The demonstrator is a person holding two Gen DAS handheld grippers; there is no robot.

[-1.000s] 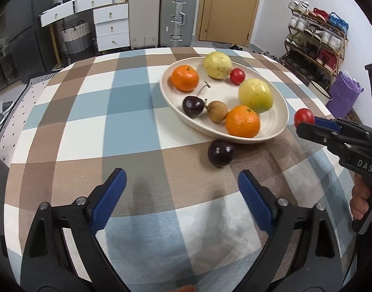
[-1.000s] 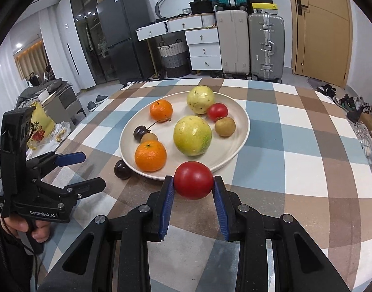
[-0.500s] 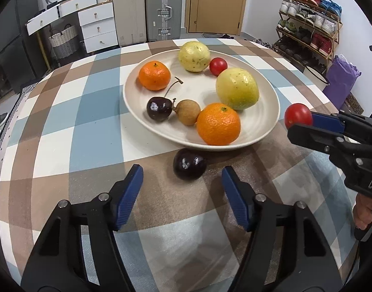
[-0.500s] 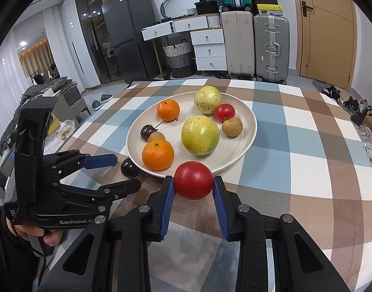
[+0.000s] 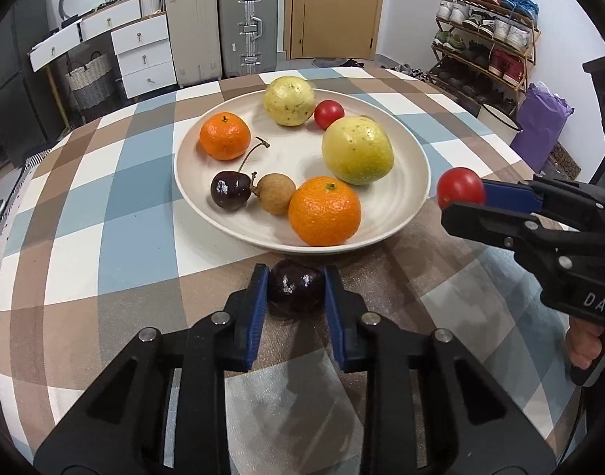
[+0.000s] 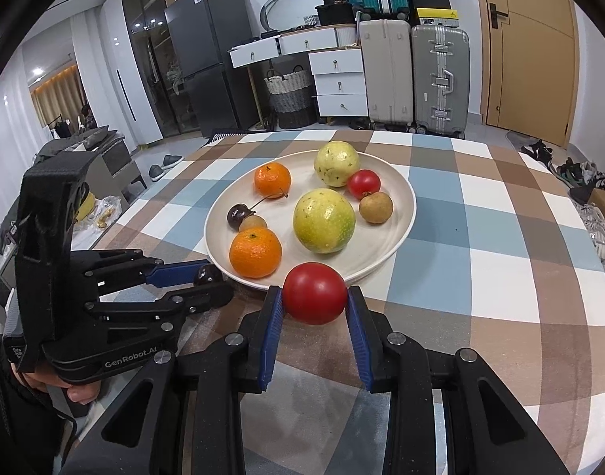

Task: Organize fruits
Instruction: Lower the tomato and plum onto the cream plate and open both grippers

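Observation:
A cream plate [image 5: 405, 213] [image 6: 397, 233] on the checked tablecloth holds two oranges, two yellow-green fruits, a small red tomato, a cherry and longans. My left gripper [image 5: 295, 289] is shut on a dark cherry [image 5: 295, 285] resting on the cloth just in front of the plate's near rim; it also shows in the right wrist view [image 6: 208, 275]. My right gripper [image 6: 314, 304] is shut on a red tomato [image 6: 315, 297] [image 5: 460, 193], held above the table beside the plate's right rim.
The round table [image 5: 104, 237] drops off at its edges. Suitcases [image 5: 247, 23], white drawers [image 5: 144, 55] and a shoe rack [image 5: 484, 39] stand beyond it. A fridge [image 6: 199, 67] stands at the far left in the right wrist view.
My left gripper moved forward to the dark cherry and closed on it. My right gripper kept the tomato and stayed near the plate's rim.

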